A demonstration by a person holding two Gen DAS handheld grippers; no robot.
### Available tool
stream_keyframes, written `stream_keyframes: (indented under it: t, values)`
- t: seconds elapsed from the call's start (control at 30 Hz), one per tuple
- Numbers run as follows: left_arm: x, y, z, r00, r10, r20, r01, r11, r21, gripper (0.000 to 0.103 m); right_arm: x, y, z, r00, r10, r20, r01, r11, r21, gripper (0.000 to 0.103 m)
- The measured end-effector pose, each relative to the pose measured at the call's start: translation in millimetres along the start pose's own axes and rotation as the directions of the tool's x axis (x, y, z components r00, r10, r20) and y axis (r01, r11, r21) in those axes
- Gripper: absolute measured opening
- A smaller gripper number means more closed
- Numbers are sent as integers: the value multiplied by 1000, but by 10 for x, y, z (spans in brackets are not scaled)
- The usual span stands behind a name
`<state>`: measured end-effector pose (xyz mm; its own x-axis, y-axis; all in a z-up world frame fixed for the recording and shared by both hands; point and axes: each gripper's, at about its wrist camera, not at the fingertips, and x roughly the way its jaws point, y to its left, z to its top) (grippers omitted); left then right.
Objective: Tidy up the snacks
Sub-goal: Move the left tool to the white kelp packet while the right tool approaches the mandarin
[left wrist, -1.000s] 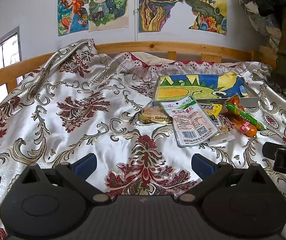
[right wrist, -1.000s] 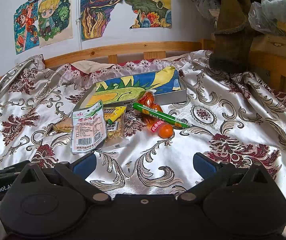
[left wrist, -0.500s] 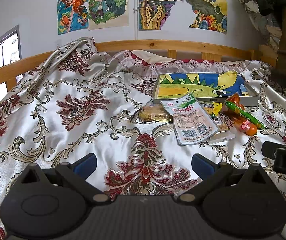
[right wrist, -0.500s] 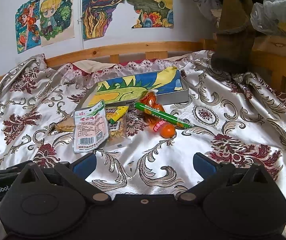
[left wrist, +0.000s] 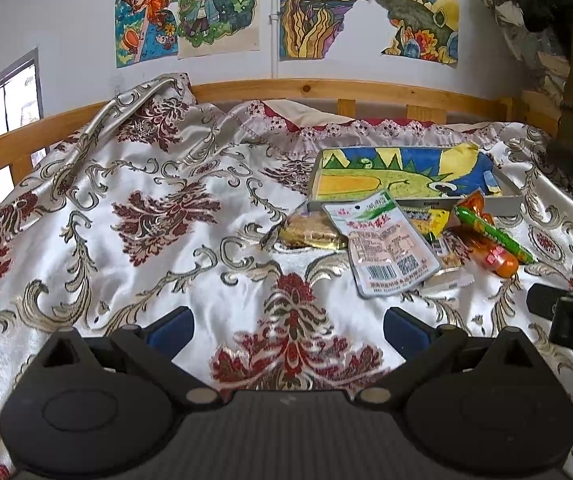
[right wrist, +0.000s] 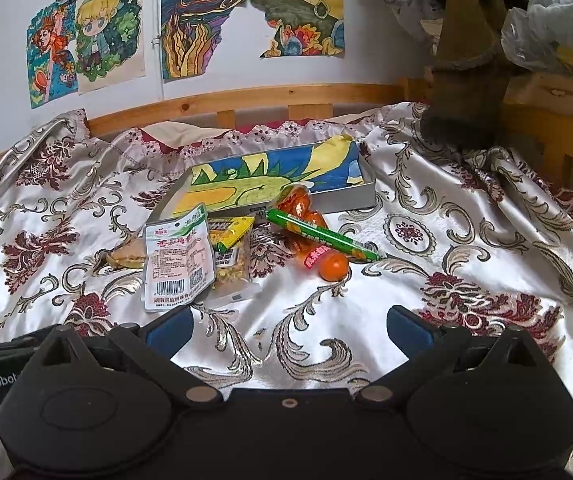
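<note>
**Snacks still loose beside the tray, both grippers held back**

The left gripper (left wrist: pixel 288 326) and the right gripper (right wrist: pixel 288 326) were held low over the patterned bedspread (left wrist: pixel 134 216), each with its fingers spread wide and nothing between them. Both were kept short of the snacks, probably so that a first item could be chosen.

The snacks were heaped just in front of a shallow grey tray (right wrist: pixel 350 196) lined with a coloured drawing. A white pouch (right wrist: pixel 177 258) was laid printed side up over a clear packet of yellow bits (right wrist: pixel 232 272), with a yellow wrapper (right wrist: pixel 232 230) tucked between pouch and tray. A flat brown pastry pack (left wrist: pixel 310 234) was seen just left of the pouch. A green stick (right wrist: pixel 322 238) was propped across an orange sausage pack (right wrist: pixel 318 256), whose far end rested against the tray wall.

Nothing was yet judged to be sorted; the tray was taken as the likely destination.
</note>
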<state>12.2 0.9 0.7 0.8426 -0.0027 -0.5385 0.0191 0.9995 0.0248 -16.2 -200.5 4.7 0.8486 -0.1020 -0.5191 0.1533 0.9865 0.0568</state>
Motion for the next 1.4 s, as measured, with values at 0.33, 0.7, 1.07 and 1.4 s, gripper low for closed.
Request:
stream_keyframes:
  t: [0.33,0.7,1.07,1.4]
  values:
    - [309,-19,289,1000,-18,0,18,1000,12,103,226,-11,301,996,32,83,-17,984,-177,102]
    - [772,-159,557,996,-76,-53,76,997,5,103,678,-221,475,994,72,85,-47,964,-263,102]
    - [1214,-469,691,986,-100,-132,101,995,-1,103,1044,-281,480,993,113,18,-100,938,-331,102]
    - [1489,-634,683,980,-86,-181,83,996,-27,103,1241,-358,417,991,125,-56,-136,958,-254,97]
